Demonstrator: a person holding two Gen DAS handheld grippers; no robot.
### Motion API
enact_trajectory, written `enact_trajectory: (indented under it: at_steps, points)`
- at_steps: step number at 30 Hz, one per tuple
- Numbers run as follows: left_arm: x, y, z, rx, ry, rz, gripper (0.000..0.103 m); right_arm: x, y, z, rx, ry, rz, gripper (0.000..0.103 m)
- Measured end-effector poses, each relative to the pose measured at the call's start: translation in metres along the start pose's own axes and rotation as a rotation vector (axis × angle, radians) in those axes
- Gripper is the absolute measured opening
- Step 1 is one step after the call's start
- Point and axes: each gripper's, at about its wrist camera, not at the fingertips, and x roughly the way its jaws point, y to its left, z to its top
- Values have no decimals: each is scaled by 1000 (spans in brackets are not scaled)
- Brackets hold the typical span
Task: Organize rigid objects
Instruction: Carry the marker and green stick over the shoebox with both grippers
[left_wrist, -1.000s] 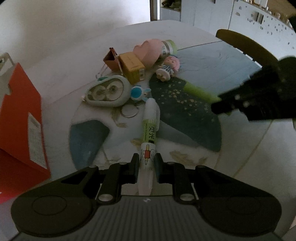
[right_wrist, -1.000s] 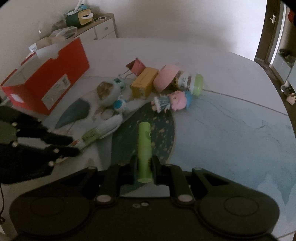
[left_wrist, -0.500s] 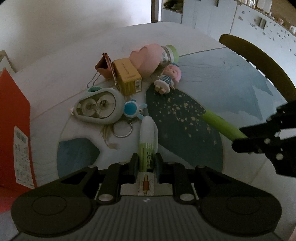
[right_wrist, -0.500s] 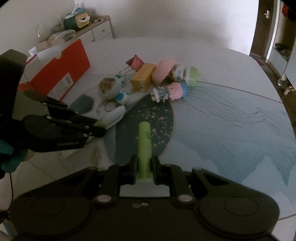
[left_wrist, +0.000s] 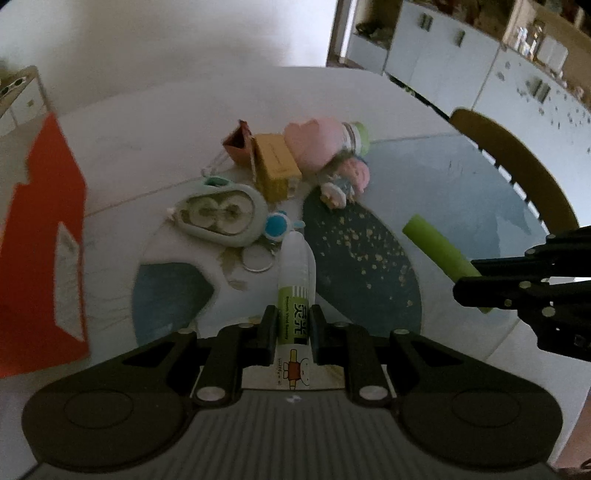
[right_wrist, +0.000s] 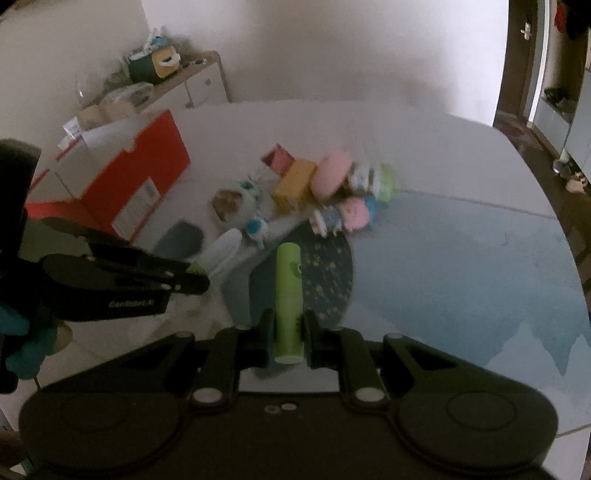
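Left wrist view shows my left gripper (left_wrist: 293, 325) clamped on a white marker with a green label (left_wrist: 294, 291), its capped end pointing toward the heap of small things on the table (left_wrist: 155, 122). Just past that tip lie a metal key ring (left_wrist: 256, 258), a blue charm (left_wrist: 276, 225) and a pale green oval case (left_wrist: 221, 216). Behind them sit a yellow box (left_wrist: 275, 168), a reddish binder clip (left_wrist: 238, 142), a pink heart-shaped piece (left_wrist: 314, 142) against a green-capped jar (left_wrist: 356, 136), and a small pink-haired doll (left_wrist: 345, 179). An orange-red box (left_wrist: 40, 236) stands at the left edge. On the right I see my right gripper (left_wrist: 476, 282) carrying a green tube (left_wrist: 437, 251) above the dark speckled patch of the mat (left_wrist: 362, 258). From the right wrist view, its jaws are pressed on that green tube (right_wrist: 289, 291), which juts forward toward the doll (right_wrist: 341, 216), and the left gripper (right_wrist: 201, 278) holds the marker (right_wrist: 223, 251) off to the left, near the orange-red box (right_wrist: 144, 177).
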Motion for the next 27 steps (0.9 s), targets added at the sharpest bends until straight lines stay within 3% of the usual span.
enact_trajectory:
  at_steps: [13, 27]
  points:
    - [-74, 40, 12, -95, -60, 31, 17, -13, 57, 53, -33, -54, 40, 15]
    - [-134, 118, 25, -137, -146, 109, 17, -3, 138, 105, -116, -113, 95, 15]
